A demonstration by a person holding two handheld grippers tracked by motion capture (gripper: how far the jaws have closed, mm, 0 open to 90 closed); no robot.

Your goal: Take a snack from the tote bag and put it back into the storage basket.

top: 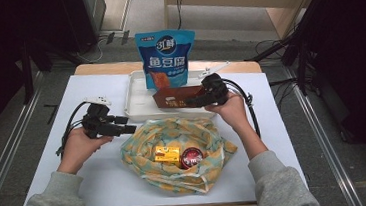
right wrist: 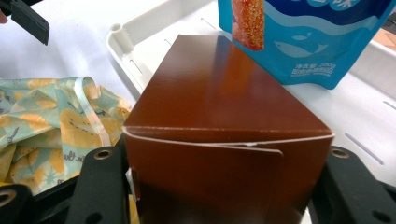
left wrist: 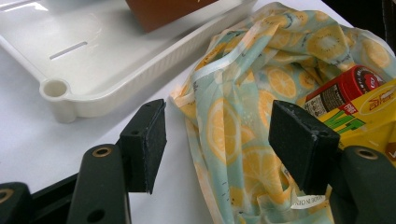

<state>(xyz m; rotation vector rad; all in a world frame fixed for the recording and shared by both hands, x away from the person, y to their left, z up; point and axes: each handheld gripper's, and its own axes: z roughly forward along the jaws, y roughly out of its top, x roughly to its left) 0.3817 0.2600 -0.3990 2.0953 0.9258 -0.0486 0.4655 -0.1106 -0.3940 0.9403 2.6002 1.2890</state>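
From above, the right gripper (top: 191, 102) grips a brown box (top: 173, 98) by its end over the white tray (top: 133, 107), in front of the upright blue snack pouch (top: 166, 58). Its own camera shows the box's end flap wedged between both jaws. The left gripper (top: 130, 129) hovers at the rim of the lemon-print bag (top: 139, 147), jaws apart around nothing; its close view shows a red-capped jar (left wrist: 348, 86) and yellow packet (left wrist: 369, 116) inside the bag.

A white-topped table (top: 103, 185) with a wooden edge carries a cream rectangular plastic tray (top: 136, 104) and, just beside it, a lemon-patterned cloth bag (top: 139, 147).
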